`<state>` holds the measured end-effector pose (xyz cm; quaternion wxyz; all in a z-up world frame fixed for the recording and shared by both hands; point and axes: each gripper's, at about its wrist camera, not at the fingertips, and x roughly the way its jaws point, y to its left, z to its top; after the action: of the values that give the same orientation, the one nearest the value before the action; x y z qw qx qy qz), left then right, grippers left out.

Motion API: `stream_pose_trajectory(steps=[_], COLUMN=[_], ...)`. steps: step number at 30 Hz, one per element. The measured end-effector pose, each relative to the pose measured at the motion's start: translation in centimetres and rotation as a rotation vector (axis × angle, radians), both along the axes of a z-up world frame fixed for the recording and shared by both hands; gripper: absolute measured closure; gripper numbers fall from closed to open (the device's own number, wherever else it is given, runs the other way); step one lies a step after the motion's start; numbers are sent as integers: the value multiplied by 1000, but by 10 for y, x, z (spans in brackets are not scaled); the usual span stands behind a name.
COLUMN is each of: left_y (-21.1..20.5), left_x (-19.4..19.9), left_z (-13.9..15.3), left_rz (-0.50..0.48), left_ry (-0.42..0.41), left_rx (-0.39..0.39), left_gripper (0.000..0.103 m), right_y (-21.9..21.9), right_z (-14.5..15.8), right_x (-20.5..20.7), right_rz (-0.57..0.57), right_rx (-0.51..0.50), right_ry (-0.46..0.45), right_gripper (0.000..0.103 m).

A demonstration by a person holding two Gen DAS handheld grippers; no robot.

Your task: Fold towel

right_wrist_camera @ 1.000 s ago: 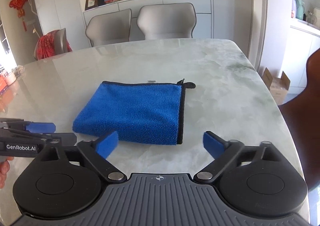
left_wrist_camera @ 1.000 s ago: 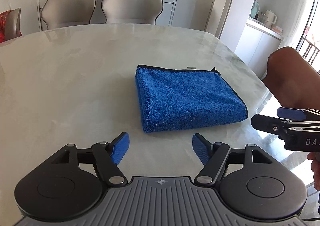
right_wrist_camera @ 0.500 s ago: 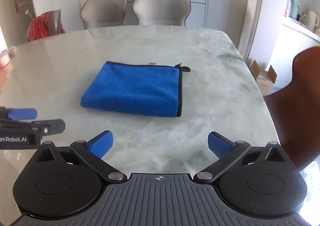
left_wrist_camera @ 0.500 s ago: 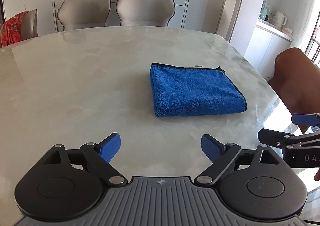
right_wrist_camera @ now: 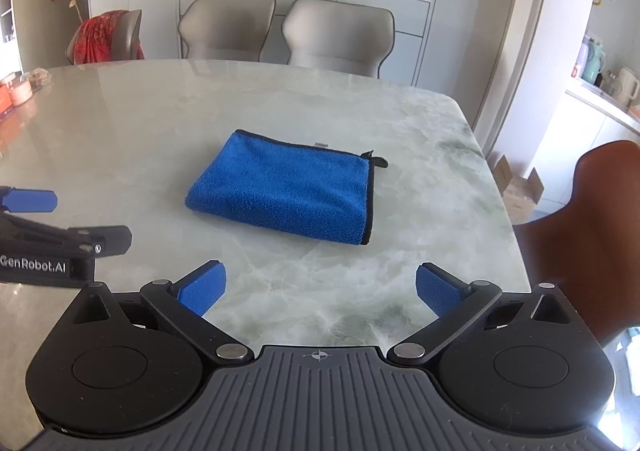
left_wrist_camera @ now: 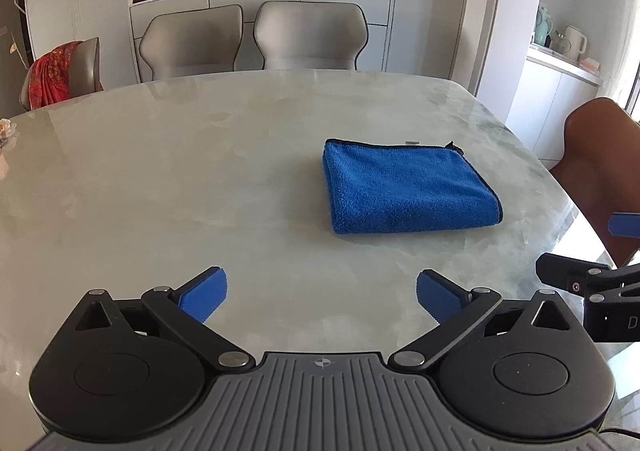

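Marble table (left_wrist_camera: 200, 171), folded blue towel (left_wrist_camera: 404, 191) lying clear, brown chair (right_wrist_camera: 592, 227) beside, both grippers' jaws spread, empty.

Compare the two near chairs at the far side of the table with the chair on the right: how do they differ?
The grey chairs are pale with dark edging; the brown chair is a plain reddish brown. The grey chairs stand side by side along the far edge of the table; the brown chair stands alone at the right edge, much nearer the cameras. All are tucked close to the table with nobody seated.
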<state>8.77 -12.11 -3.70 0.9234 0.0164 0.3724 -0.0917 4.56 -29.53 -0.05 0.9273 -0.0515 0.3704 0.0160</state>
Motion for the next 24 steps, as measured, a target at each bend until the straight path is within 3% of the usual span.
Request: stream_pose_trajectory(steps=[24], left_y=[-12], left_x=[-5], left_z=[8], left_rz=[29], left_ry=[50], left_rx=[29], left_gripper=[0], right_y=[-9], right_z=[3], right_x=[-12], right_rz=[-29], right_rx=[36], right_ry=[-11], right_gripper=[1])
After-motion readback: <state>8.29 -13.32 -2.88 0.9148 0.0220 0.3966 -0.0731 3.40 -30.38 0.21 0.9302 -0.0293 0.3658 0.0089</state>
